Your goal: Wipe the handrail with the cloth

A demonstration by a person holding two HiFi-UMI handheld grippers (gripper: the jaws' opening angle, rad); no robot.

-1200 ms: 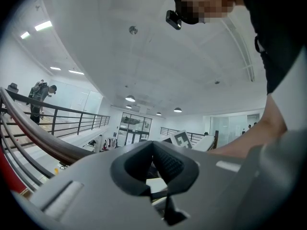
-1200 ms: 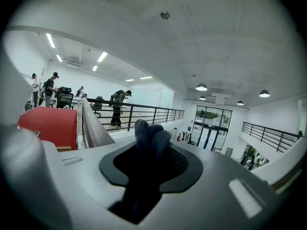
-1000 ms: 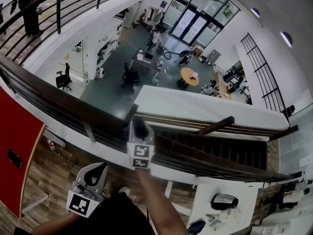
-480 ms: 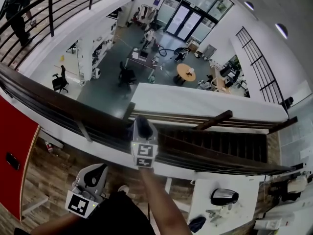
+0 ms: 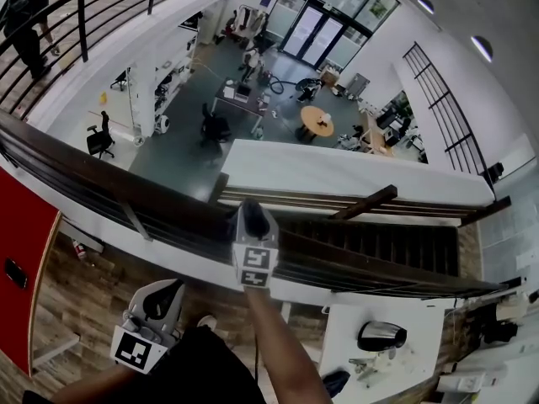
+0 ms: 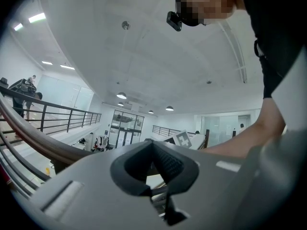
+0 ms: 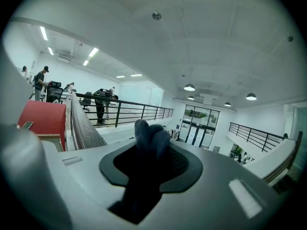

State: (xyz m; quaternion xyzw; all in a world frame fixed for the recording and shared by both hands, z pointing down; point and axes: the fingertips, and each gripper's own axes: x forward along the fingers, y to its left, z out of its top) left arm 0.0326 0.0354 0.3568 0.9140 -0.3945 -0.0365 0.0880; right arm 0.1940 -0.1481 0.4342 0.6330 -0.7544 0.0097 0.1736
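Location: an upper-floor walkway with a wood-look floor, overlooking an open office atrium with glass entrance doors far below.

The handrail point(image 5: 101, 179) is a dark rail that crosses the head view diagonally, from upper left to lower right. The cloth point(image 5: 253, 216), a dark bunched fabric, sits at the rail about midway along its visible length. The right gripper point(image 5: 253, 225) has its jaws clamped on the cloth and is extended forward to the rail. The left gripper point(image 5: 160, 301) hangs low and close to the person's body, well apart from the rail. Its jaws are together with nothing between them.

Procedure for the step in hand, judged as a wiping pass along the rail:
- Hold the clamp firmly so the cloth does not slip out over the drop.
- Press the protruding fabric, not the jaw tips, onto the top of the rail.
- Travel along the rail's line and overlap successive passes.

View differences:
- The head view shows the cloth's position on the rail but not the grip.
- The right gripper view shows the cloth point(image 7: 151, 135) standing up between the jaws. It does not confirm contact with the rail.
- The left gripper view shows the handrail point(image 6: 38, 143) curving past on the left and confirms that the left gripper point(image 6: 153, 164) is empty.
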